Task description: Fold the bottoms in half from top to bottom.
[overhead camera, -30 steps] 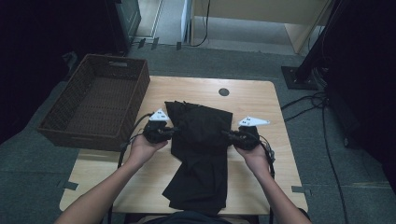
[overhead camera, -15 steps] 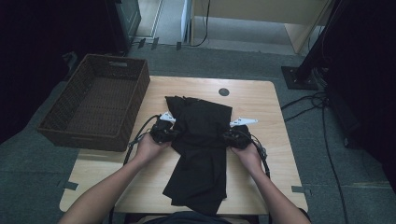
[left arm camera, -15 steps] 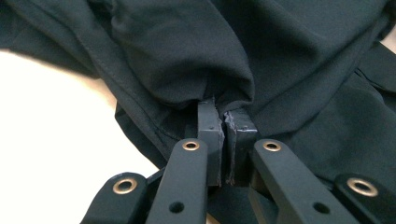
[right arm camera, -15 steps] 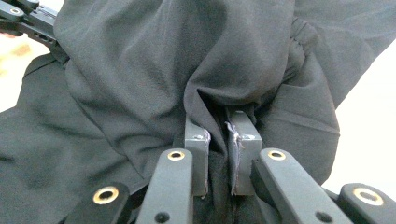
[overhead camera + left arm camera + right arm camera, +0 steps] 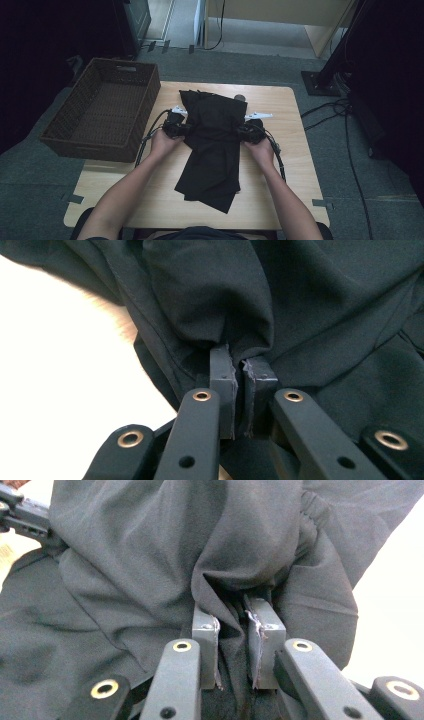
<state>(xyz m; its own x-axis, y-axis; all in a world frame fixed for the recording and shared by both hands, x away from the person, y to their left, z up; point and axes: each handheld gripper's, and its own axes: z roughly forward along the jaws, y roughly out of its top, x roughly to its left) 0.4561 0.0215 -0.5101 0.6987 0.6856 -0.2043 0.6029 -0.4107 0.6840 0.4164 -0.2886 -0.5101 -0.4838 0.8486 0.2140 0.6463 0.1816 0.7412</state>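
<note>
Two hand-held grippers pinch a black garment (image 5: 212, 145) at its opposite side edges, over the middle of a pale wooden surface (image 5: 295, 165). The left gripper (image 5: 182, 129) has a bunched fold of the cloth clamped between its fingers (image 5: 222, 377), which stand almost together. The right gripper (image 5: 244, 132) has a gather of the same cloth between its fingers (image 5: 205, 630); its jaws have just been opening a little, and a slightly wider gap shows there, though the fabric looks to be caught between them all the same. The garment lies partly folded, its upper portion doubled between the two grippers and its lower portion trailing toward the person's edge of the surface. A dark woven basket (image 5: 100, 107) sits at the left, hanging partly over that side of the surface, just beside the left hand (image 5: 162, 142).

By the look of it, the fabric is thin, light and entirely limp: it creases at every pinch and will sag wherever it goes unsupported. It appears smooth, perhaps somewhat slippery, so a shallow bite may slide off. The sound hold is likely deep on a doubled edge or seam, at matching points on both sides, so that the fold stays even.
</note>
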